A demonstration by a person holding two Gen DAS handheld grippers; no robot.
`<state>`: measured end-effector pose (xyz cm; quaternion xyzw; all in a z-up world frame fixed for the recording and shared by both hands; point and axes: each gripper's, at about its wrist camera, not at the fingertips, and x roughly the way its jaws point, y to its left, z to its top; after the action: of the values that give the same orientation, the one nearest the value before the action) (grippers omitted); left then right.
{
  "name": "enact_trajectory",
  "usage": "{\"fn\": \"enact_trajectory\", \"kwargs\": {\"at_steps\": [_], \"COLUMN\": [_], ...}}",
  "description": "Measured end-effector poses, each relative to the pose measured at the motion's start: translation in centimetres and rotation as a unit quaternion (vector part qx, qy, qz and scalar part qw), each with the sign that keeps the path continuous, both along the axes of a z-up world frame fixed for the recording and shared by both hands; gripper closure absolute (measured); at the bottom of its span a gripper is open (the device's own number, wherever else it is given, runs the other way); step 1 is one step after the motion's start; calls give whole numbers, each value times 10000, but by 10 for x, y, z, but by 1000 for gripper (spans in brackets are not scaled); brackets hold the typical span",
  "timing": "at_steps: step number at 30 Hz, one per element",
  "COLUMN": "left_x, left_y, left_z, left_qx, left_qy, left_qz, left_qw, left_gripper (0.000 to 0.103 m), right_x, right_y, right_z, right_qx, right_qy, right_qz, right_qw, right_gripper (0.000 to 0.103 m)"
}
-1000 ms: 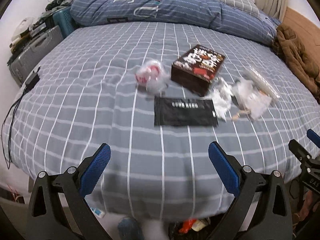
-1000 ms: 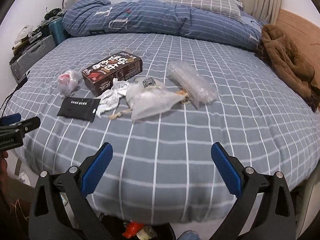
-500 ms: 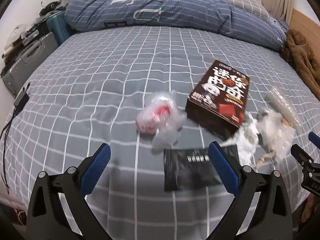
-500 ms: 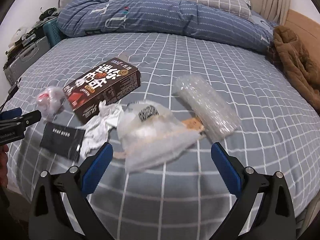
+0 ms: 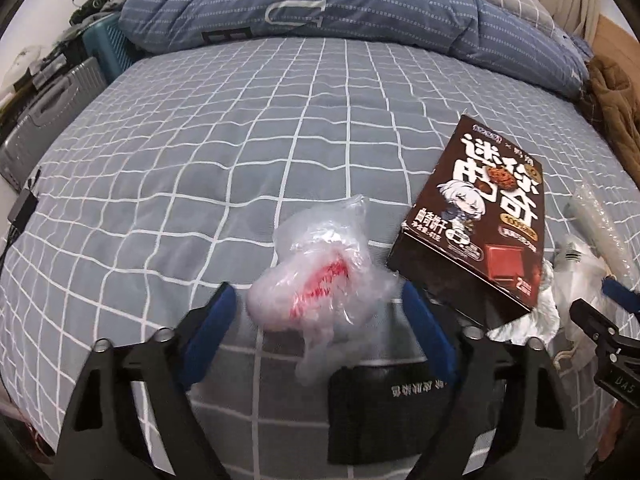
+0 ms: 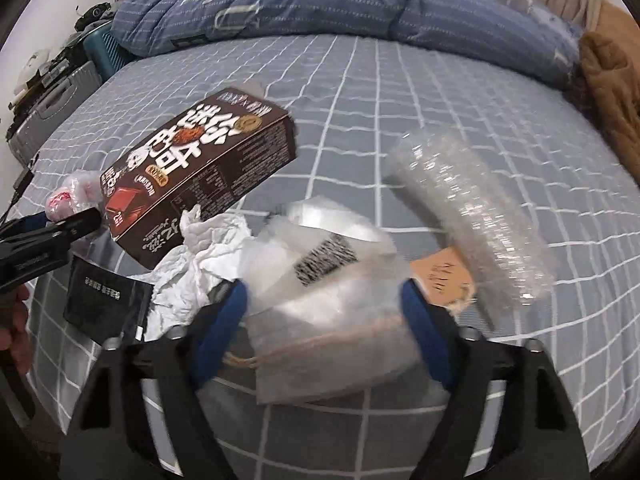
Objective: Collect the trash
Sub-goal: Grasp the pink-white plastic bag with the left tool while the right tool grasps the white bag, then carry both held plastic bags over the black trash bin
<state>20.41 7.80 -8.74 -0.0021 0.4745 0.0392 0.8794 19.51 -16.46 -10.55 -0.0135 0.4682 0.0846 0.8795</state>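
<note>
On the grey checked bed lies a crumpled clear plastic bag with red print (image 5: 316,276). My left gripper (image 5: 318,300) straddles it; its jaws are closing, and the blue pads stand just beside the bag without visibly squeezing it. A translucent bag with a barcode label (image 6: 320,300) lies between the fingers of my right gripper (image 6: 322,296), whose jaws are closing too. Around them are a brown cookie box (image 5: 480,216) (image 6: 200,168), a black pouch (image 5: 384,400) (image 6: 104,296), white crumpled tissue (image 6: 200,252) and a bubble-wrap roll (image 6: 472,208).
A blue duvet (image 5: 320,8) is heaped at the head of the bed. A brown jacket (image 5: 616,112) lies at the right edge. Grey and teal suitcases (image 5: 48,104) stand left of the bed, and a black charger with cable (image 5: 22,208) hangs over that side.
Both grippers have moved forward and down onto the trash pile. Their jaws have narrowed; the red-printed bag now sits between the left fingers and the labelled bag between the right.
</note>
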Motion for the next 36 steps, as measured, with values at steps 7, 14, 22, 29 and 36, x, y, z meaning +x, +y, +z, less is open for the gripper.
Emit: {"fn": "enact_trajectory", "kwargs": {"at_steps": [7, 14, 22, 29, 36], "left_x": [2, -2, -15, -31, -54], "left_y": [1, -2, -3, -7, -15], "left_z": [-4, -3, 11, 21, 38], "left_qx": [-55, -14, 37, 45, 19], "left_qy": [-32, -61, -167, -228, -307], "left_qz": [93, 87, 68, 63, 70], "left_qw": [9999, 9999, 9998, 9997, 9995], "left_gripper": [41, 43, 43, 43, 43], "right_x": [2, -1, -9, -20, -36], "right_y": [5, 3, -1, -1, -4], "right_z": [-6, -1, 13, 31, 46], "right_qx": [-37, -7, 179, 208, 301], "right_qy": [101, 39, -135, -321, -450], "right_qz": [58, 80, -49, -61, -96], "right_qw": [9999, 10000, 9997, 9992, 9985], "right_gripper": [62, 72, 73, 74, 74]}}
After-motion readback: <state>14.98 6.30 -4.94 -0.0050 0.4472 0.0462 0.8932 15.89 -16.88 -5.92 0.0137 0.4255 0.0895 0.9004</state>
